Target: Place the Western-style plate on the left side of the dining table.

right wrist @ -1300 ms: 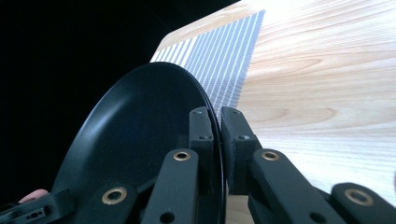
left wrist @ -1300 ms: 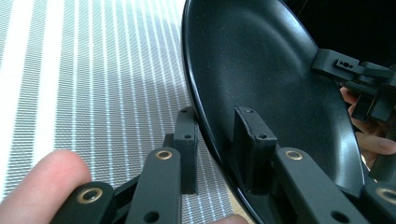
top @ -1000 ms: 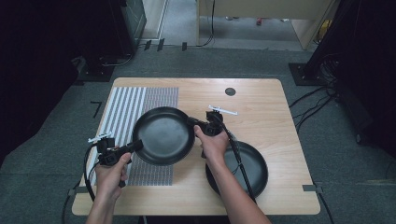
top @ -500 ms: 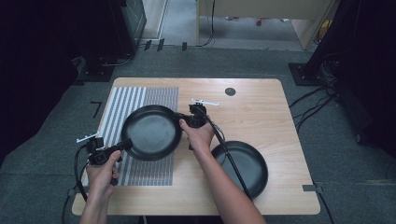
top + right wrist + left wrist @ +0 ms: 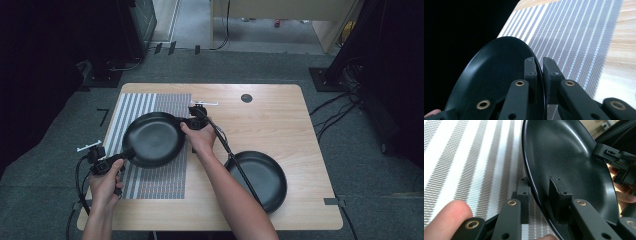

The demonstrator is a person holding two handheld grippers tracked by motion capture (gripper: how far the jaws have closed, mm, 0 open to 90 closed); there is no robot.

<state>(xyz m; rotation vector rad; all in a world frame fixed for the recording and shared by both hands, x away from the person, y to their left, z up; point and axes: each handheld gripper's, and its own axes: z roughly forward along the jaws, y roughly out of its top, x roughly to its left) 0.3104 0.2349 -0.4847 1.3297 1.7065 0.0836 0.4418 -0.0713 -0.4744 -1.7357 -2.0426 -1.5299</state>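
One black pan (image 5: pixel 153 139) is held over the striped mat (image 5: pixel 150 180), its rim pinched from both sides: the left gripper (image 5: pixel 541 195) is closed on the near-left edge and the right gripper (image 5: pixel 539 72) on the far-right edge, one jaw inside and one outside each. Compared with half a second ago, it has been carried slightly leftward. Two pans are counted; the second pan (image 5: pixel 260 180) is left on the wooden table (image 5: pixel 280 120), near-right, well apart.
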